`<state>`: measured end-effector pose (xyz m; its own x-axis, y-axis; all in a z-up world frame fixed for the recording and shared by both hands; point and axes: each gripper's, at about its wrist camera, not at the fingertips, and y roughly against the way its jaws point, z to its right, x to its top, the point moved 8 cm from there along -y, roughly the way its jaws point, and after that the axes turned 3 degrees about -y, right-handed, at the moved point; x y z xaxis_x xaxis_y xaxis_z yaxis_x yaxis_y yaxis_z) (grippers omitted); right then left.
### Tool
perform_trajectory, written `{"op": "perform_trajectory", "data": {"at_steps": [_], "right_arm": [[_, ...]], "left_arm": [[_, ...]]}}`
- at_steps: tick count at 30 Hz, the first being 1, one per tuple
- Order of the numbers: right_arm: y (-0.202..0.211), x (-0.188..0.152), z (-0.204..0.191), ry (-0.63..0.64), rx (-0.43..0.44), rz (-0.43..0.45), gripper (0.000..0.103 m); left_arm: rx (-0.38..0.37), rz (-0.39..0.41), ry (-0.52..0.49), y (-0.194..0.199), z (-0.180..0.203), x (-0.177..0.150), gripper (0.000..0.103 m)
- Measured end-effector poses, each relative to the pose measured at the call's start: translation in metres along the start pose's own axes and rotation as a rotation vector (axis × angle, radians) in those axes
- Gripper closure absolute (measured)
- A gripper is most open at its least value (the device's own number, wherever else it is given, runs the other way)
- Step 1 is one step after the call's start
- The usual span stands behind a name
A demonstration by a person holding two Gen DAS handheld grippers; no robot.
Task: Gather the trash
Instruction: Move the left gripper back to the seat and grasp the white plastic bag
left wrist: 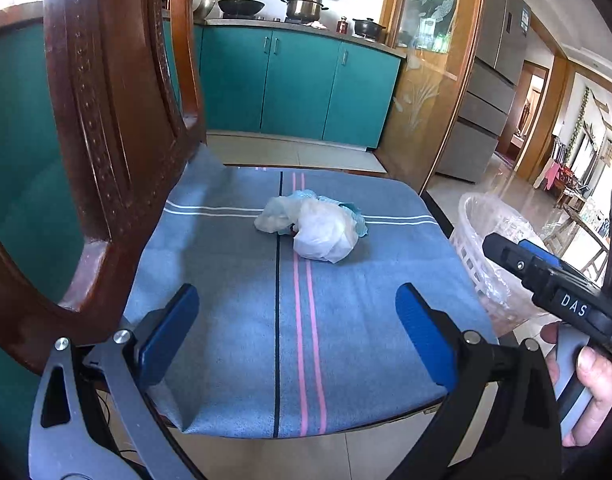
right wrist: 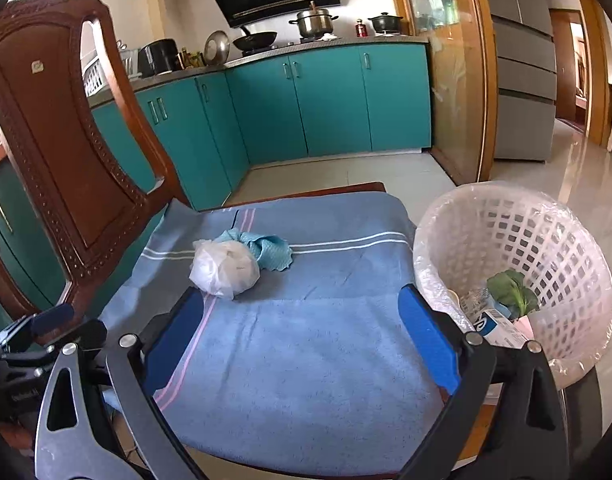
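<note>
A crumpled white plastic bag [left wrist: 322, 232] with a teal rag [left wrist: 356, 216] behind it lies on the blue towel-covered chair seat [left wrist: 234, 312]. In the right wrist view the bag [right wrist: 224, 268] and rag [right wrist: 266, 250] lie just beyond the left finger. A white lattice trash basket [right wrist: 546, 248] lined with clear plastic stands right of the chair and holds a green leaf [right wrist: 512, 288] and a carton [right wrist: 494, 326]; it also shows in the left wrist view [left wrist: 490, 240]. My left gripper [left wrist: 298, 328] is open and empty, short of the bag. My right gripper [right wrist: 302, 332] is open and empty over the seat.
The carved wooden chair back [left wrist: 106, 120] rises at the left, also in the right wrist view [right wrist: 58, 152]. Teal kitchen cabinets [right wrist: 326, 100] and a counter with pots stand behind. A glass partition [left wrist: 426, 92] and a fridge [right wrist: 522, 60] stand at the right. The floor is tiled.
</note>
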<state>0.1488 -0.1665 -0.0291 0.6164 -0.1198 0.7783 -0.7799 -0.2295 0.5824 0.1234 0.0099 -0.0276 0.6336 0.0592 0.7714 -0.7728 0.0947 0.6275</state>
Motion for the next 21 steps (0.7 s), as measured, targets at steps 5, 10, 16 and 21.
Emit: {"op": "perform_trajectory", "data": {"at_steps": [5,10,16,21], "right_arm": [[-0.001,0.001,0.006,-0.017,-0.002,0.0,0.007],[0.002,0.002,0.006,-0.018,0.003,0.006,0.007],[0.001,0.006,0.01,-0.04,0.004,0.014,0.007],[-0.003,0.006,0.016,-0.045,-0.015,0.012,0.007]], "left_arm": [[0.002,-0.001,-0.006,-0.001,0.002,-0.001,0.005],[0.003,-0.01,-0.006,-0.005,0.005,-0.002,0.005],[-0.02,-0.045,-0.028,-0.041,0.026,0.006,0.005],[-0.033,-0.068,-0.064,-0.092,0.045,0.029,0.008]]}}
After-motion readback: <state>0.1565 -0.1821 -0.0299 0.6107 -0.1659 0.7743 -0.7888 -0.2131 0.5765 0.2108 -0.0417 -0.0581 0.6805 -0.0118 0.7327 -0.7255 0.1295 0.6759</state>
